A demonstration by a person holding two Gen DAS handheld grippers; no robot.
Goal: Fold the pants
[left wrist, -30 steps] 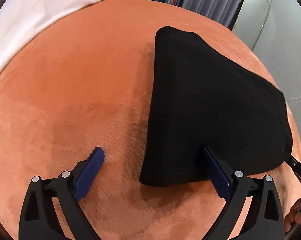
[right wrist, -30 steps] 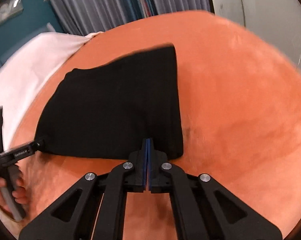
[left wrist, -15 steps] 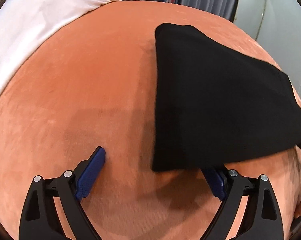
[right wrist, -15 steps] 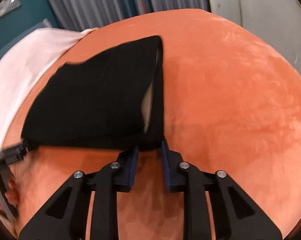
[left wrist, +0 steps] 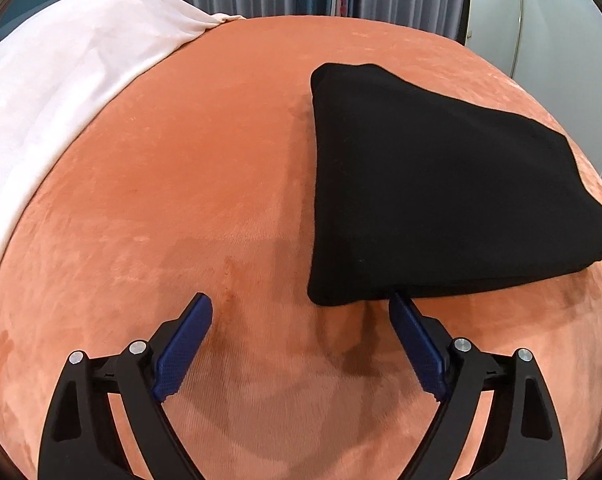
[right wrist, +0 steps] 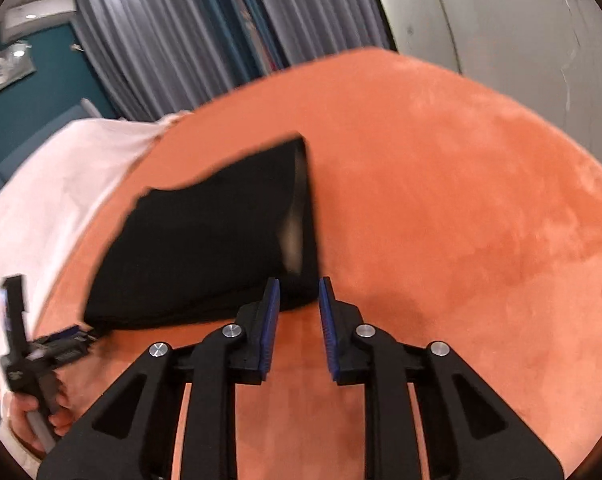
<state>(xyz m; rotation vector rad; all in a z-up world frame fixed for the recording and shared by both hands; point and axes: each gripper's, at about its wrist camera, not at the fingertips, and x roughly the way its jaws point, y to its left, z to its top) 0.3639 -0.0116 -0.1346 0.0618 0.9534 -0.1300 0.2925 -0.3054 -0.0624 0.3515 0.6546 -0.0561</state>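
Observation:
The black pants (left wrist: 433, 184) lie folded in a compact stack on the orange velvet surface (left wrist: 181, 200). My left gripper (left wrist: 301, 304) is wide open just in front of the stack's near left corner, with its right fingertip touching the near edge. In the right wrist view the pants (right wrist: 205, 248) lie ahead and left, with a pale inner lining showing at their right edge. My right gripper (right wrist: 298, 285) is open and empty at the stack's near right corner. The left gripper (right wrist: 61, 348) and the hand holding it show at the far left.
A white sheet (left wrist: 49, 92) covers the far left part of the surface and shows in the right wrist view (right wrist: 53, 184). Grey curtains (right wrist: 173, 40) and a pale wall (right wrist: 501, 12) stand behind. Bare orange surface lies right of the pants (right wrist: 461, 208).
My right gripper opened and let go of the pants' corner, then backed off. The pants dropped flat onto the surface. My left gripper stayed open and drew back slightly.

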